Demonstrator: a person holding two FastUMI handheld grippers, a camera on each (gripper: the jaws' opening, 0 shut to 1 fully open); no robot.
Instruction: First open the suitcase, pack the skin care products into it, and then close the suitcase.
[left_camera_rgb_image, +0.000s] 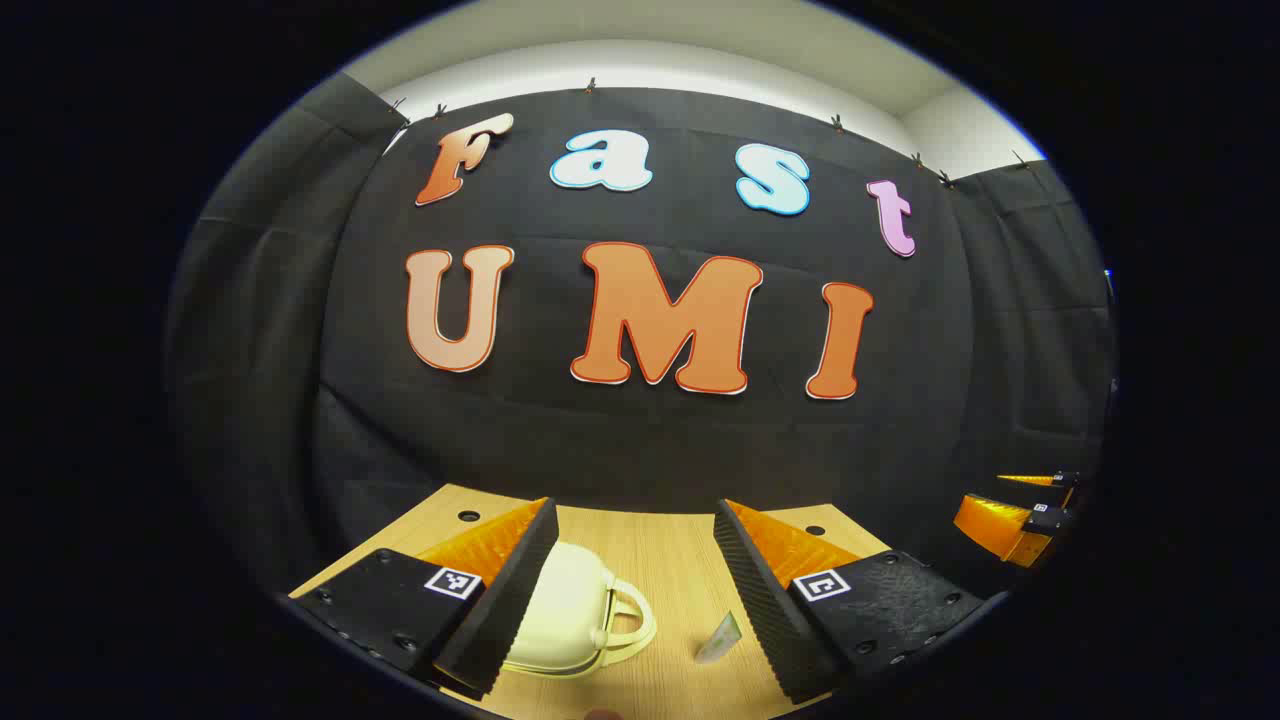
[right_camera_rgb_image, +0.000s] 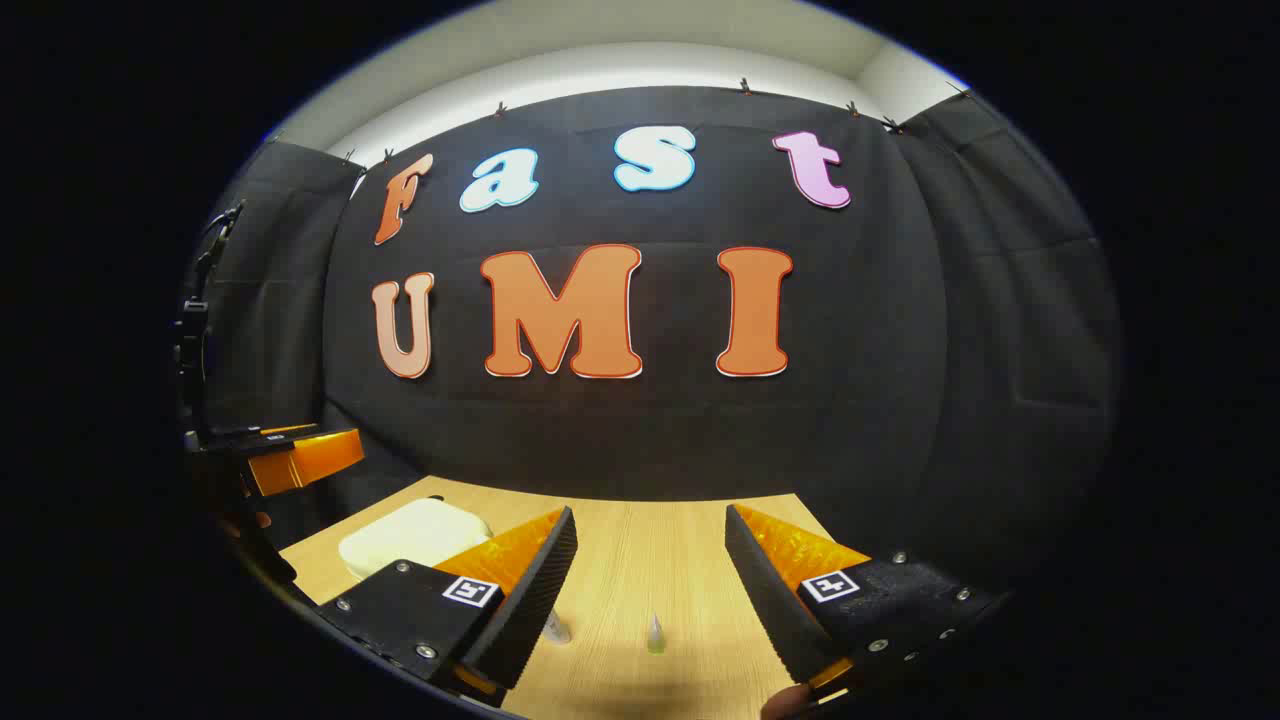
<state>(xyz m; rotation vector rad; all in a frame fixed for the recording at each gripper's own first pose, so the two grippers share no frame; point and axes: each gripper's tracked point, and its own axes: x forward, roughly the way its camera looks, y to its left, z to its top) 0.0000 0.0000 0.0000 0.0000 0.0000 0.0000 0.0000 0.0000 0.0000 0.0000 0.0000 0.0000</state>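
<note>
Pale wood worktop (left_camera_rgb_image: 660, 560) carries a closed cream suitcase (left_camera_rgb_image: 570, 615), handle toward the right, no legible label. Left tongs (left_camera_rgb_image: 632, 600) gape wide, empty, above it. Right tongs (right_camera_rgb_image: 648, 590) likewise spread empty over a small bottle (right_camera_rgb_image: 655, 634) and tube (right_camera_rgb_image: 556, 628).

The table (left_camera_rgb_image: 660, 560) under both open sets of jaws is pale wood-look board, matt, with fine straight grain. The cream suitcase (left_camera_rgb_image: 565, 620), beside the left gripper's (left_camera_rgb_image: 628, 600) left finger, looks like smooth hard plastic with a soft sheen. The fingers' (right_camera_rgb_image: 535, 590) inner faces are ribbed and matt. The back wall (right_camera_rgb_image: 640, 430) is matt creased cloth.
</note>
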